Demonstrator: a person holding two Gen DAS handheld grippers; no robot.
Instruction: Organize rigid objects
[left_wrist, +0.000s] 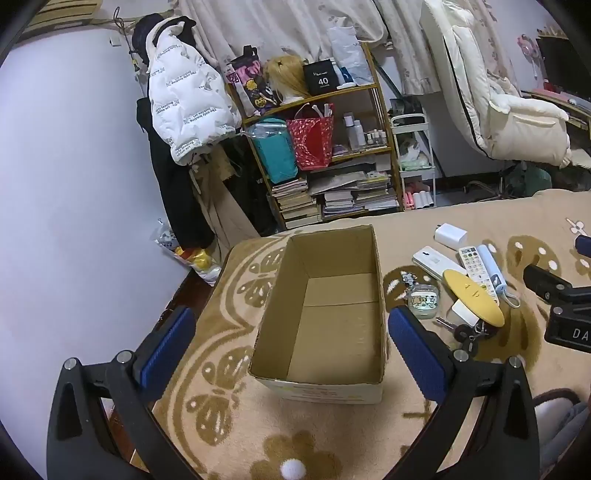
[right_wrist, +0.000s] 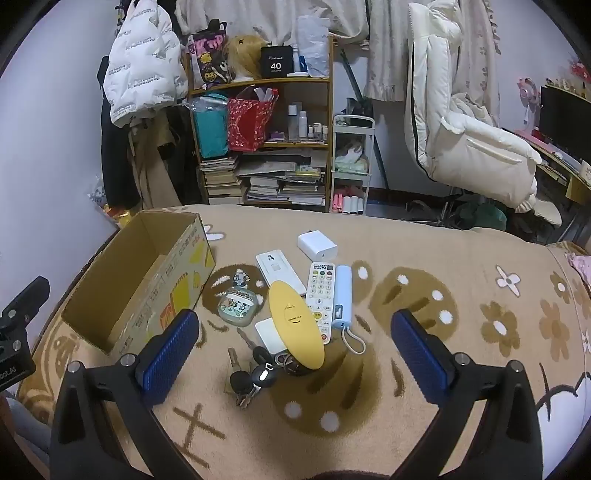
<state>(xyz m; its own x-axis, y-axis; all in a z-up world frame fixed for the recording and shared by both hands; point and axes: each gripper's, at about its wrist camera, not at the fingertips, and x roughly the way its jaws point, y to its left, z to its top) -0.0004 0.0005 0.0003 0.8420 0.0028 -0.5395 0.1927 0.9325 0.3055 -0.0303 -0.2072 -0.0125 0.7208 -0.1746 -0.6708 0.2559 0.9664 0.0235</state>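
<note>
An empty cardboard box (left_wrist: 325, 376) (right_wrist: 110, 325) stands on the patterned blanket. My left gripper (left_wrist: 291, 332) is open, its blue pads to either side of the box and above it. To the right of the box lies a pile: a yellow oval case (right_wrist: 295, 325), a white remote (right_wrist: 320, 295), a light blue power bank (right_wrist: 341, 297), a white charger (right_wrist: 317, 245), a white flat device (right_wrist: 279, 269), a cartoon earbud case (right_wrist: 234, 304) and a bunch of keys (right_wrist: 255, 376). My right gripper (right_wrist: 295, 343) hangs open over the pile, holding nothing.
A shelf (right_wrist: 266, 140) crammed with books, bags and bottles stands behind the bed beside a small white cart (right_wrist: 351, 166). Coats hang on the left wall (left_wrist: 188, 107). A white padded chair (right_wrist: 472, 140) is at the right. The bed's left edge (left_wrist: 207, 295) runs near the box.
</note>
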